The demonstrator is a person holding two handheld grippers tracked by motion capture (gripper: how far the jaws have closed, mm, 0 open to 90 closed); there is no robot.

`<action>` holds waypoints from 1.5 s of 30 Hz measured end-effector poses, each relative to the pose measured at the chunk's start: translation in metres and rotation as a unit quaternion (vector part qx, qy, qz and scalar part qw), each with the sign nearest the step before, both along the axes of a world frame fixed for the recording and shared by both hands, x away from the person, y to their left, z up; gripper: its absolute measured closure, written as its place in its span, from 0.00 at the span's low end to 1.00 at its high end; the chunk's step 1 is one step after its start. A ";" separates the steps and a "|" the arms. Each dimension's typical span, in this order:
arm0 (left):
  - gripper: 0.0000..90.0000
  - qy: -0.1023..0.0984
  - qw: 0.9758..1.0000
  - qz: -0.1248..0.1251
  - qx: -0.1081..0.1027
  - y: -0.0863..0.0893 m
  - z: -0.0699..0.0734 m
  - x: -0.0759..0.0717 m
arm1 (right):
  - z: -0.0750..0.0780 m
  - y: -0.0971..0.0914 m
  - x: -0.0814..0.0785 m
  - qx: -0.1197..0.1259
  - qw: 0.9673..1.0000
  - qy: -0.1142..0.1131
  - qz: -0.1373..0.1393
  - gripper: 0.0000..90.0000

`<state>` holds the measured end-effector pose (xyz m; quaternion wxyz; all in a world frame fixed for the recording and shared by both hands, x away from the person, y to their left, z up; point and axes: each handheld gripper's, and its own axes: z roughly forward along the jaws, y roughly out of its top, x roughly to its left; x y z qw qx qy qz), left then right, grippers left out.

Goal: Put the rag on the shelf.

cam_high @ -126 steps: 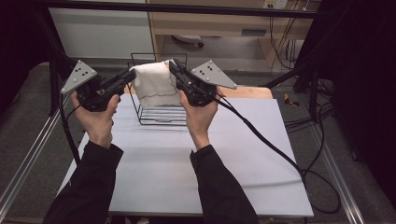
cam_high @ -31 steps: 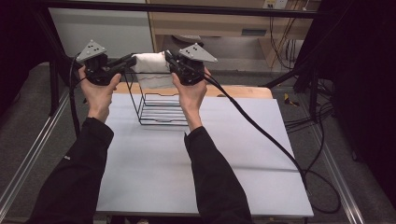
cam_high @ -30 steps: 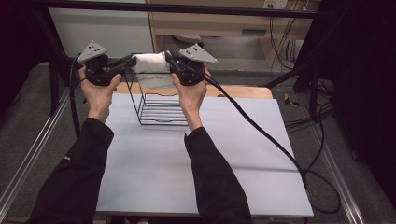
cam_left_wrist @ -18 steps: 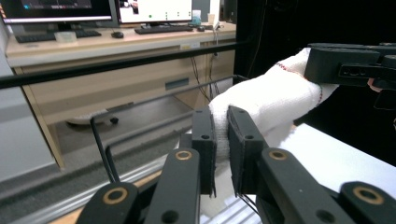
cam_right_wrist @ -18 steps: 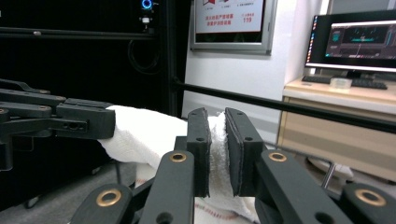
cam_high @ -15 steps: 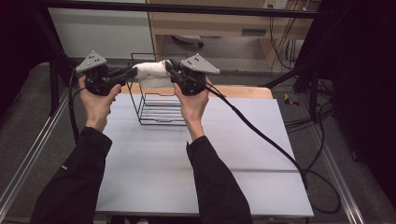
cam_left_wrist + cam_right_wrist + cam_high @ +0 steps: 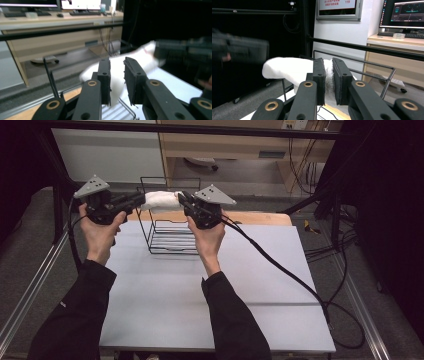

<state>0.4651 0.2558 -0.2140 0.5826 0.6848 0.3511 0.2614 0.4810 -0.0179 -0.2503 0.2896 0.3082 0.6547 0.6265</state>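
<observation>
High view: a white towel (image 7: 161, 200) is held in the air above the far rim of a black wire basket (image 7: 167, 232), stretched between the two grippers. The left gripper (image 7: 136, 200) pinches the towel's left end, the right gripper (image 7: 183, 201) its right end. The jaw tips are small here and partly hidden by cloth. The basket stands on the far part of the white table (image 7: 210, 290), between the two hands. A black cable (image 7: 280, 267) trails from the right gripper across the table and off its right edge.

Left gripper view: the jaws stand a little apart with the towel (image 7: 117, 72) pressed between them. The cloth is blurred. The other gripper (image 7: 182, 53), at the right, is a dark smear and hard to make out. Basket wires (image 7: 51, 77) show low down.

Right gripper view: the jaws are drawn close on the towel (image 7: 287, 68), a fold of it between the pads. The basket's top rail (image 7: 362, 65) runs behind. The other gripper (image 7: 239, 51), at the left, is blurred.
</observation>
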 end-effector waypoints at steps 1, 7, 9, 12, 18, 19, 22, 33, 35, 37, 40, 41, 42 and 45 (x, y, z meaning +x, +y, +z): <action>0.84 0.000 1.000 0.002 -0.004 0.000 0.003 0.001 | -0.001 0.000 0.000 -0.001 1.000 -0.001 0.002 0.90; 0.95 0.047 0.999 0.003 0.018 -0.019 -0.001 0.013 | -0.004 -0.001 -0.001 0.002 1.000 0.002 0.002 0.90; 0.98 0.063 0.998 -0.002 0.028 -0.024 -0.011 0.015 | -0.005 -0.001 -0.002 -0.001 1.000 0.004 0.003 0.90; 1.00 0.073 0.997 -0.007 0.027 -0.027 -0.024 0.015 | -0.006 -0.002 -0.004 -0.008 1.000 0.003 0.003 0.88; 1.00 0.075 0.996 -0.010 0.045 -0.029 -0.036 0.017 | 0.004 -0.009 -0.005 -0.006 1.000 0.000 0.019 0.79; 1.00 0.074 0.996 -0.010 0.047 -0.029 -0.038 0.017 | 0.007 -0.011 -0.005 -0.002 1.000 -0.001 0.021 0.79; 1.00 0.071 0.996 -0.009 0.049 -0.030 -0.040 0.019 | 0.014 -0.013 -0.003 -0.013 0.999 0.007 0.033 0.89; 1.00 0.066 0.996 0.000 0.066 -0.027 -0.050 0.020 | -0.011 0.001 0.009 -0.091 0.993 0.072 0.036 1.00; 1.00 0.065 0.996 0.001 0.065 -0.025 -0.053 0.023 | -0.016 0.000 0.013 -0.091 0.992 0.078 0.027 0.99; 1.00 0.064 0.996 0.003 0.065 -0.024 -0.056 0.024 | -0.020 0.000 0.016 -0.091 0.992 0.082 0.023 0.99; 1.00 0.065 0.996 0.008 0.066 -0.023 -0.059 0.027 | -0.024 0.001 0.019 -0.092 0.992 0.082 0.020 0.97; 1.00 0.064 0.996 0.008 0.065 -0.023 -0.060 0.027 | -0.025 0.002 0.020 -0.091 0.992 0.082 0.022 0.96; 1.00 0.065 0.996 0.008 0.065 -0.023 -0.061 0.027 | -0.025 0.002 0.020 -0.091 0.992 0.082 0.022 0.96; 1.00 0.063 0.996 0.007 0.068 -0.022 -0.060 0.025 | -0.024 0.002 0.018 -0.090 0.992 0.081 0.027 0.93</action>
